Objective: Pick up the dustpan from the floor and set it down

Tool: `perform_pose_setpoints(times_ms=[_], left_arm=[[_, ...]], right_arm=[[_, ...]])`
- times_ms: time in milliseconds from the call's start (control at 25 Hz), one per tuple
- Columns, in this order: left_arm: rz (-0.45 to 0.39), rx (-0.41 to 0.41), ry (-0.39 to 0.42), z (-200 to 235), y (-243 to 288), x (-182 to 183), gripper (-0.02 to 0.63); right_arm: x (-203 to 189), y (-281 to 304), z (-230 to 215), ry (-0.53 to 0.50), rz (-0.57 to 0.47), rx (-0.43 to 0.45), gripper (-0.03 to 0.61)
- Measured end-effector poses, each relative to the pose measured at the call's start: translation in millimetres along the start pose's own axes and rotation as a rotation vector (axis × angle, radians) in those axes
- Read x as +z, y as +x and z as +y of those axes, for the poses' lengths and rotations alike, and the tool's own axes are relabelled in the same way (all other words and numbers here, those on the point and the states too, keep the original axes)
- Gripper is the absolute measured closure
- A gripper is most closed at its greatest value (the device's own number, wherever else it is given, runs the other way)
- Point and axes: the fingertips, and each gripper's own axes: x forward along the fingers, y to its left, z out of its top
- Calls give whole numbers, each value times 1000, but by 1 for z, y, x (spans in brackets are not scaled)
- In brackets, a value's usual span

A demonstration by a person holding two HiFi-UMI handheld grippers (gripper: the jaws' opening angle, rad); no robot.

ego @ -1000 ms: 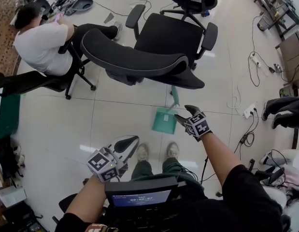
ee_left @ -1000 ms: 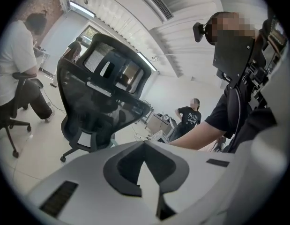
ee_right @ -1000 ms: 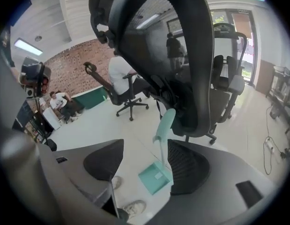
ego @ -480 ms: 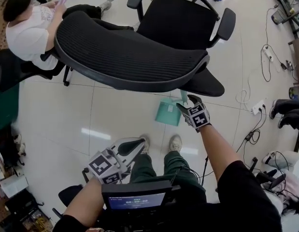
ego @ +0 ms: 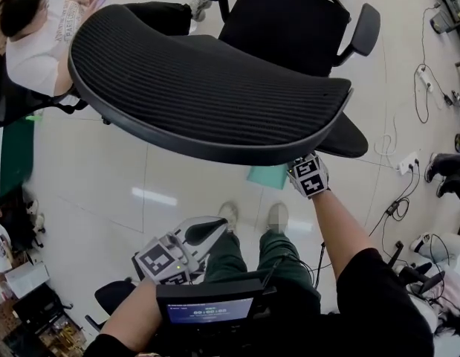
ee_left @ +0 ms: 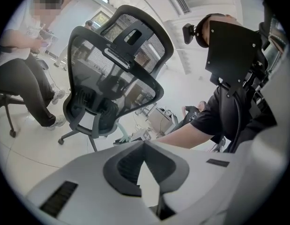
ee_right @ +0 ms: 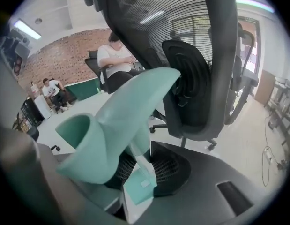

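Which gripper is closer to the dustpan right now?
Right. The right gripper is closing its jaws around the dustpan handle; the left gripper hangs by the person's knee, well apart.

Dustpan, handle between the closing jaws of the right gripper and against its pads: smooth moulded mint-green plastic, satin sheen

Right gripper shell: dark grey matt plastic; pads finely ribbed, rubber-like

Left gripper shell: pale grey matt plastic, dark ribbed inserts

Office chair beyond the right gripper's tips: black woven mesh back, semi-gloss hard plastic frame

Floor beneath both grippers: pale tile, glossy, mirroring ceiling lights

Brick wall far left of the right gripper: rough, matt
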Motion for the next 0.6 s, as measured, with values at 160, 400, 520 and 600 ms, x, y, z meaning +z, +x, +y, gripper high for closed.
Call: perform_pose_setpoints(times_ms=[160, 400, 520, 600], left_arm=[[-9, -2, 8, -6, -7, 7, 606], [-38, -16, 32, -38, -39, 43, 606], [-65, -25, 59, -58, -56, 64, 606], [-84, -32, 74, -77, -71, 79, 606]], right_arm=[[7, -19, 9, -24, -6, 8, 477], [47, -95, 36, -53, -53, 10, 477], [73, -144, 56, -84, -89, 16, 477], [94, -183, 72, -107, -115, 14, 477]])
